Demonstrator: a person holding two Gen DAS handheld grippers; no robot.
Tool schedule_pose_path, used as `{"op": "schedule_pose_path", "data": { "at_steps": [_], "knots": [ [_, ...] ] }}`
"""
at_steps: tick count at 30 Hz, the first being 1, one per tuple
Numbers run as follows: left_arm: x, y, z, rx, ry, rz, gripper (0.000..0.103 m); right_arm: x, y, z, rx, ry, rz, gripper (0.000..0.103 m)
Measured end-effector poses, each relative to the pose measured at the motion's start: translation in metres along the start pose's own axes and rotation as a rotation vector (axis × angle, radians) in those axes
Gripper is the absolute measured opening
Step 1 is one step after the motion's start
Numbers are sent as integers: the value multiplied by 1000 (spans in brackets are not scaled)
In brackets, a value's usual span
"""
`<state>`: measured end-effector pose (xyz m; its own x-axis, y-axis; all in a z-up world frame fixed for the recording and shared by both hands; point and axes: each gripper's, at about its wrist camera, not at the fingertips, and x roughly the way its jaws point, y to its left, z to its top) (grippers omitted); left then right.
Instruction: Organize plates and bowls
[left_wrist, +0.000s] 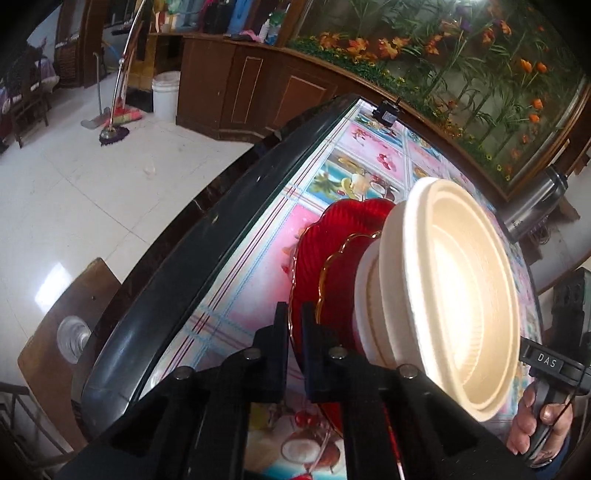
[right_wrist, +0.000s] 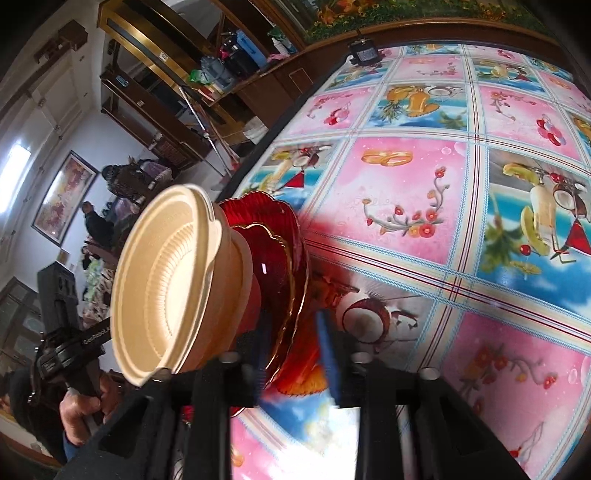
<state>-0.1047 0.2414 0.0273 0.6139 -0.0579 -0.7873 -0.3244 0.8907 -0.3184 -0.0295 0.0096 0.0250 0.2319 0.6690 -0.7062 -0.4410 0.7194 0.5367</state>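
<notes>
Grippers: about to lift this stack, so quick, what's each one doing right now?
Left gripper: shut on the rim of the red plate.
Right gripper: shut on the red plate's opposite rim; bowls stacked on top.

My left wrist camera looks steeply down along its tongs (left_wrist: 294, 321), very near the stack of red scalloped glass plates (left_wrist: 317, 240) and cream ribbed bowls (left_wrist: 458, 288), facing the worktop's (left_wrist: 258, 258) left edge. My right wrist camera faces the same stack from the opposite side, equally close; both share it and the fruit-patterned cloth.
</notes>
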Motion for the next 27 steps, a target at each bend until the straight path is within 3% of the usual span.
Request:
{"op": "schedule_pose_path", "data": {
  "at_steps": [7,14,27],
  "knots": [
    [-2,-7,-2,6,-10,15,6,0,1,-3,-4,-14,-21,15],
    [-2,-35,-3,37,-14,-3,6,-27,-9,-10,-9,-55,-28,15],
    [29,-150,-16,181,36,-65,5,-106,-86,-40,112,-162,-66,15]
  ]
}}
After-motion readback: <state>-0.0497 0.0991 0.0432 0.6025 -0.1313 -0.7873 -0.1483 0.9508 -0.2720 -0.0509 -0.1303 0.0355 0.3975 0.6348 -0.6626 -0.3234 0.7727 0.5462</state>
